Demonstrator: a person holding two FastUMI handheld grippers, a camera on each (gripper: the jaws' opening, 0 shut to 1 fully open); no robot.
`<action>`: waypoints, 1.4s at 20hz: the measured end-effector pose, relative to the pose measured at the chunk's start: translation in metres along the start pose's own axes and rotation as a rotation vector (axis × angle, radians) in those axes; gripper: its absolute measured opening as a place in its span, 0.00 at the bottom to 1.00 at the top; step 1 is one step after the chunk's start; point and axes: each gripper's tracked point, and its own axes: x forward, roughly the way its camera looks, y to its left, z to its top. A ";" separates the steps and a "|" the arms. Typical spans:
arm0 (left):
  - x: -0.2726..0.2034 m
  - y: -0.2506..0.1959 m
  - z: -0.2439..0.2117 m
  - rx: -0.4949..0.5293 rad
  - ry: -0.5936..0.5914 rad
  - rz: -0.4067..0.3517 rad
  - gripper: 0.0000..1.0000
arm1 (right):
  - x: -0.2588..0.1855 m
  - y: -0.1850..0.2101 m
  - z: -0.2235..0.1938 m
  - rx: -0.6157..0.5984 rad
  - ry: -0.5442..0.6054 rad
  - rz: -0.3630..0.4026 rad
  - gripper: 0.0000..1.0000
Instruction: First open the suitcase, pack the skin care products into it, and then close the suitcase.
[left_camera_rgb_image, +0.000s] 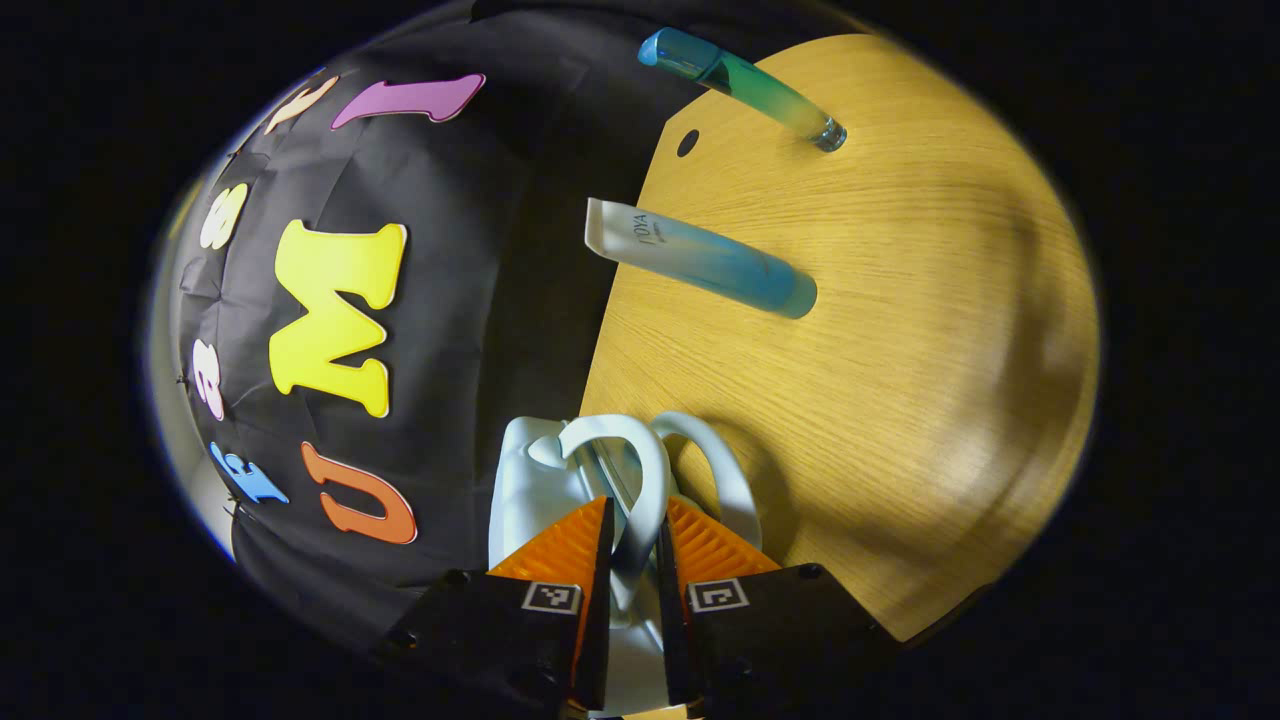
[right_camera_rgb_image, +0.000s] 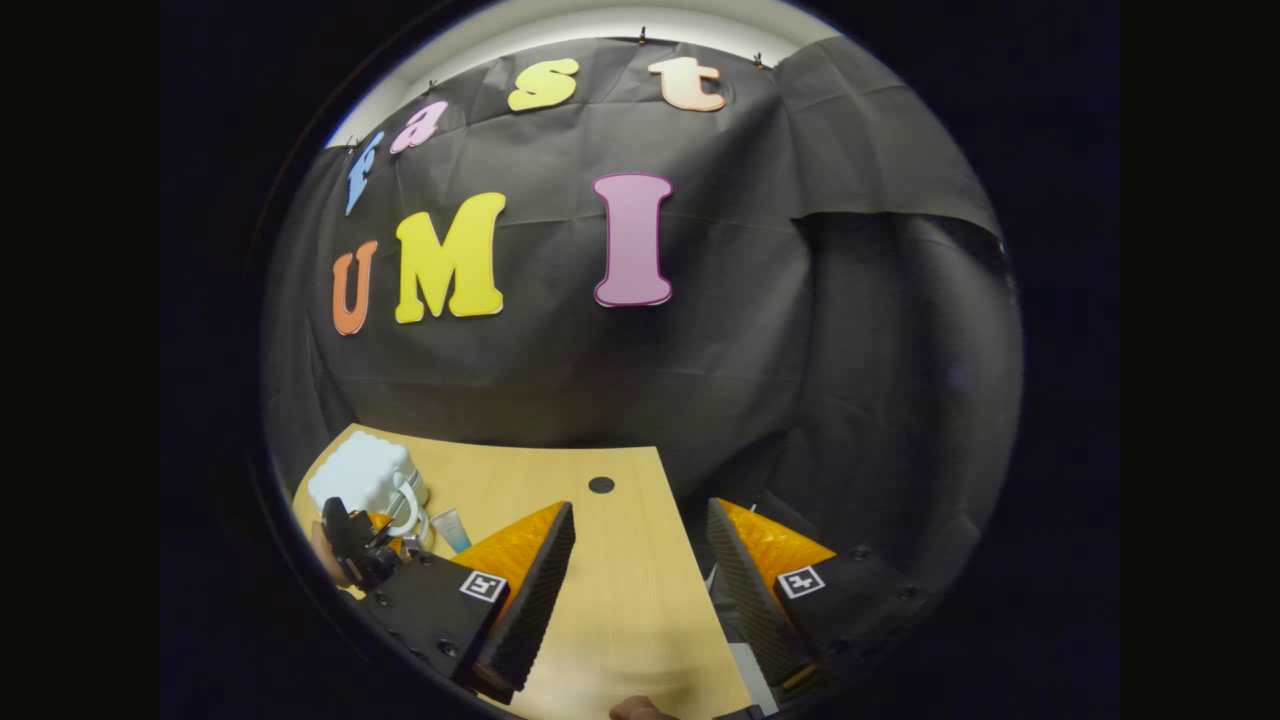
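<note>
Jaws of the left gripper (left_camera_rgb_image: 633, 530) are pinched together on one of the white loop handles (left_camera_rgb_image: 640, 470) of the small pale suitcase (left_camera_rgb_image: 535, 480), which stands at the edge of the wooden table (left_camera_rgb_image: 900, 380) beside the black cloth wall. That hold on the handle looks meant to steady the case or to swing one half away from the other; I judge the opening step is in hand, since no gap between the halves is plain from here.

Farther along the table lie two skin care tubes, apart from each other: a white-and-blue tube (left_camera_rgb_image: 700, 260) nearer the case and a blue-green tube (left_camera_rgb_image: 745, 85) beyond it, both within reach for packing.

Over on the right, the right gripper (right_camera_rgb_image: 640, 560) hangs above the table with its jaws spread wide and empty, probably waiting to help. From there the suitcase (right_camera_rgb_image: 362, 472) and the left gripper (right_camera_rgb_image: 360, 545) show at the far corner.
</note>
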 end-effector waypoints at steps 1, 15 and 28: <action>-0.003 0.000 0.001 0.003 -0.010 -0.001 0.20 | -0.006 0.001 0.001 -0.003 -0.005 -0.014 0.78; -0.058 0.100 -0.018 -0.404 -0.157 -0.020 0.03 | -0.074 0.088 0.032 -0.073 -0.141 -0.109 0.80; -0.076 0.256 -0.172 -0.980 -0.170 -0.045 0.02 | -0.093 0.209 0.048 -0.112 -0.183 -0.033 0.80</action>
